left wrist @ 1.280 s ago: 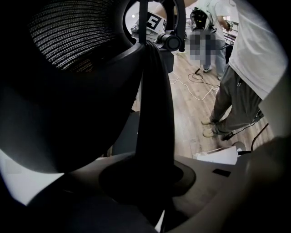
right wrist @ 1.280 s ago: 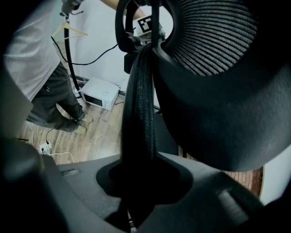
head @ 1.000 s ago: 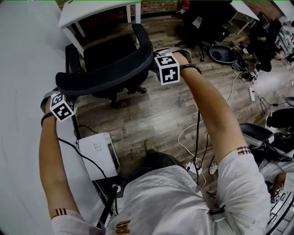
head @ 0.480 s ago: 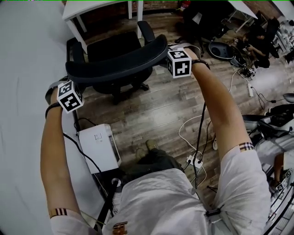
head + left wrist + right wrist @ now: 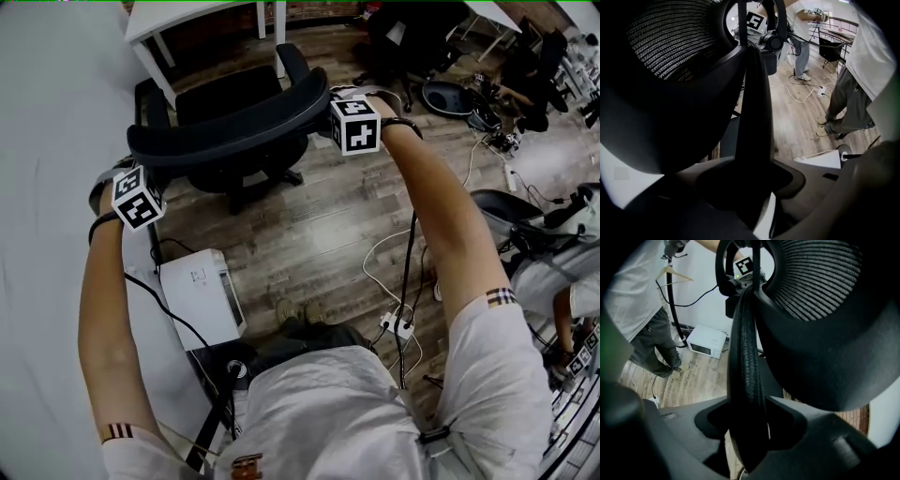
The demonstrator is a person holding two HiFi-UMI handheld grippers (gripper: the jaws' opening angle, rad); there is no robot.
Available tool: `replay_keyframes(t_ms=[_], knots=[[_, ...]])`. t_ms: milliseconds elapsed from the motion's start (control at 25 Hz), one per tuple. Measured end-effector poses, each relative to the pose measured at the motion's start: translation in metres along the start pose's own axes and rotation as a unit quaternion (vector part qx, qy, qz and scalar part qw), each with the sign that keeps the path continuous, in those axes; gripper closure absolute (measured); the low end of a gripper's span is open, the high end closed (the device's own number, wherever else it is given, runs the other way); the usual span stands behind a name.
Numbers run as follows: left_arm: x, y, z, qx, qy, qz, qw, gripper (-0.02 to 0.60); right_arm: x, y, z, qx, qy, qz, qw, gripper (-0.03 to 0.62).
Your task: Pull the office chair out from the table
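Observation:
The black office chair [image 5: 230,127] stands on the wooden floor, just out from the white table [image 5: 187,19]. My left gripper [image 5: 131,167] is at the left end of its curved backrest and my right gripper [image 5: 330,101] at the right end. In the left gripper view the backrest's edge [image 5: 752,117] runs between the jaws of the left gripper [image 5: 754,187], with a slit of light beside it. The right gripper [image 5: 747,427] also straddles the mesh edge [image 5: 747,357], again with a thin gap. Both sets of jaws have just been opening and stand open around the backrest.
A white box-shaped appliance [image 5: 202,300] sits on the floor by my left leg. Cables and a power strip [image 5: 398,326] trail on the right. More dark chairs [image 5: 525,253] and equipment crowd the right side. Another person [image 5: 802,42] stands beyond the chair.
The chair and both grippers have shifted a little away from the white table. The grippers stay at the two ends of the backrest.

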State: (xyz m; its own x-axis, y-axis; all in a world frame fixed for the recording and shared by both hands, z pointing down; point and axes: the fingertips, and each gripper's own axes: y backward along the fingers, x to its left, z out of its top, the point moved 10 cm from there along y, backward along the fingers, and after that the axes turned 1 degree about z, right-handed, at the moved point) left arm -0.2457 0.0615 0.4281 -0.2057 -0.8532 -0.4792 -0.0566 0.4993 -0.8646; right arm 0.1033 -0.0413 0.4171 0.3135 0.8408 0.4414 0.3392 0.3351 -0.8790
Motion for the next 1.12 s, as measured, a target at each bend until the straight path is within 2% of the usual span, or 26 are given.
replay_keyframes(t_ms=[80, 360, 680, 800, 920, 1000, 1120], knots=[[-0.001, 0.004, -0.001, 0.003, -0.002, 0.004, 1.0, 0.419, 0.001, 0.004, 0.001, 0.0, -0.001, -0.011, 1.0, 0.391], [-0.001, 0.034, 0.002, 0.007, 0.007, 0.044, 0.999, 0.399, 0.005, 0.03, -0.003, -0.001, -0.004, -0.049, 0.999, 0.382], [-0.015, 0.089, 0.01, 0.021, 0.052, 0.083, 0.995, 0.396, 0.012, 0.084, -0.02, -0.02, -0.008, -0.087, 0.996, 0.382], [-0.026, 0.11, 0.014, 0.014, 0.075, 0.102, 0.9919, 0.396, 0.021, 0.101, -0.02, -0.031, -0.017, -0.102, 0.994, 0.382], [-0.04, 0.13, 0.02, -0.012, 0.115, 0.127, 0.9851, 0.396, 0.036, 0.118, -0.02, -0.048, -0.035, -0.118, 0.991, 0.384], [-0.05, 0.143, 0.025, -0.043, 0.146, 0.147, 0.9773, 0.396, 0.047, 0.128, -0.019, -0.063, -0.054, -0.129, 0.988, 0.384], [-0.065, 0.158, 0.028, -0.107, 0.198, 0.179, 0.9578, 0.396, 0.064, 0.139, -0.011, -0.094, -0.092, -0.149, 0.98, 0.396]])
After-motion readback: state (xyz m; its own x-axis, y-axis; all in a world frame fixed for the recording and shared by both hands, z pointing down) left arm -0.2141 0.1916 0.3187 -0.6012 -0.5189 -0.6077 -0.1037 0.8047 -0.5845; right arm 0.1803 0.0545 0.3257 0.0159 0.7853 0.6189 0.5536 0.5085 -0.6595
